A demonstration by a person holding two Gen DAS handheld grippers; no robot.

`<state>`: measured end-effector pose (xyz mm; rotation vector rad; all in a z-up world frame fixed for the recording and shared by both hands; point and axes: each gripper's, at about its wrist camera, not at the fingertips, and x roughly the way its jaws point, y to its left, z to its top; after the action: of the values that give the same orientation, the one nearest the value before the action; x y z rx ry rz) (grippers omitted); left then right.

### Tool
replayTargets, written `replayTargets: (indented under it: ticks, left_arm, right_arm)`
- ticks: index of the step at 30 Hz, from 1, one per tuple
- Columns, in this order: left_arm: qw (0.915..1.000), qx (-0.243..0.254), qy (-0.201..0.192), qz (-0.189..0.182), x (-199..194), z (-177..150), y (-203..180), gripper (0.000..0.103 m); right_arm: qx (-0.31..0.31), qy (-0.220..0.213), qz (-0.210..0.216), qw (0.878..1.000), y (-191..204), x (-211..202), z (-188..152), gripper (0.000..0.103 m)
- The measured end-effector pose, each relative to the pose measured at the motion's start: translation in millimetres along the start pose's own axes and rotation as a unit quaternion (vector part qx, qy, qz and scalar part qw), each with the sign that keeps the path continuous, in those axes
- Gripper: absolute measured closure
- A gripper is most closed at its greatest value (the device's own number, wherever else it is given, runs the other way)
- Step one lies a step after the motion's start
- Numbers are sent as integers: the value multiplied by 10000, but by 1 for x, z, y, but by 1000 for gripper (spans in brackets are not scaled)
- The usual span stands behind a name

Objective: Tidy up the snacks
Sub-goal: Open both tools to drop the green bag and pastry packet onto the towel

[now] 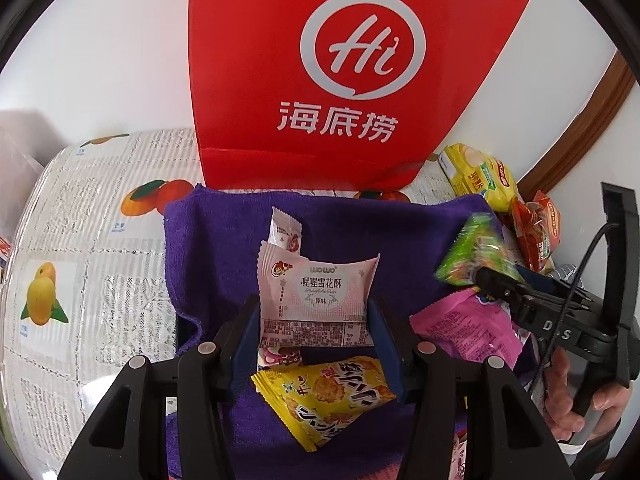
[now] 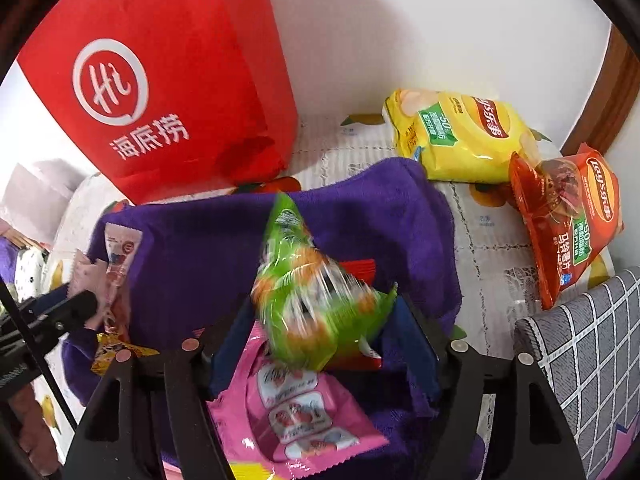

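Sorting snack packets onto a purple towel (image 1: pixel 208 240) at frame centre. Left tool (image 1: pixel 312 320) clamps a pale pink nougat wrapper (image 1: pixel 316 296). Right tool (image 2: pixel 320 320) stands half wide, with a blurred green foil packet (image 2: pixel 312 292) between its pads, apparently dropping. Next: set the pink wrapper down. Yellow chip bag (image 2: pixel 452 136) waits upper right.
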<state>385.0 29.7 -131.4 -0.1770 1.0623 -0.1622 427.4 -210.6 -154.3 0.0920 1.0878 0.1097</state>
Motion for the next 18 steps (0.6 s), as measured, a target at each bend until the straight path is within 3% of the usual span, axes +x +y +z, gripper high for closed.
replayTargets:
  ticks: [12,18]
  left_arm:
    - [9999,7,136,-25,7,-3,1,50]
    - [9996,-7,176,-214,5,-1,1,46]
  right_arm:
    - [-229,-506,252,9981,22,-40,-1,32]
    - [-483,-800,409,9948,41,-63,-6,32]
